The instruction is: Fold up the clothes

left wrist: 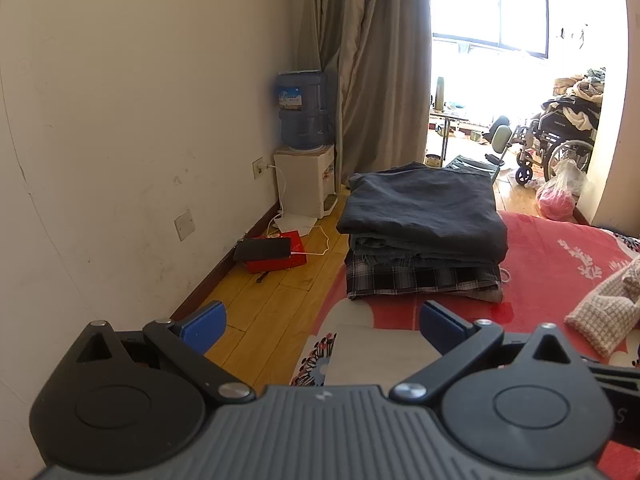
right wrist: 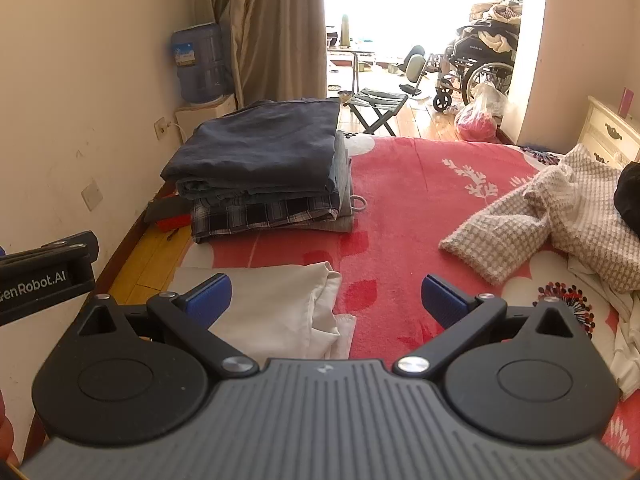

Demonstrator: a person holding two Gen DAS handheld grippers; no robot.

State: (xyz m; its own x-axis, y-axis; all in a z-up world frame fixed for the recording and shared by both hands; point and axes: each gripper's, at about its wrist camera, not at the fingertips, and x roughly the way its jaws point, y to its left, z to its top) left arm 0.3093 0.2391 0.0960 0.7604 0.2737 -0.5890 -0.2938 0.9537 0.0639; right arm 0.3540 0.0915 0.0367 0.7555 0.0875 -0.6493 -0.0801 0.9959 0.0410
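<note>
A folded white garment [right wrist: 276, 308] lies on the red bed cover [right wrist: 420, 200], just under my right gripper [right wrist: 326, 296], which is open and empty above it. It also shows in the left wrist view [left wrist: 376, 352] below my left gripper [left wrist: 320, 324], open and empty at the bed's left edge. A stack of folded clothes [right wrist: 264, 168], dark blue on top and plaid at the bottom, sits further ahead [left wrist: 424, 236]. An unfolded beige waffle-knit garment [right wrist: 560, 216] lies crumpled at the right [left wrist: 608, 308].
The left gripper's body [right wrist: 44, 276] shows at the left of the right wrist view. A wall, a water dispenser [left wrist: 306, 152], and a red box with a phone [left wrist: 272, 254] are on the floor at the left. A stool [right wrist: 376, 104], a wheelchair [right wrist: 476, 64] and a nightstand [right wrist: 612, 132] stand beyond.
</note>
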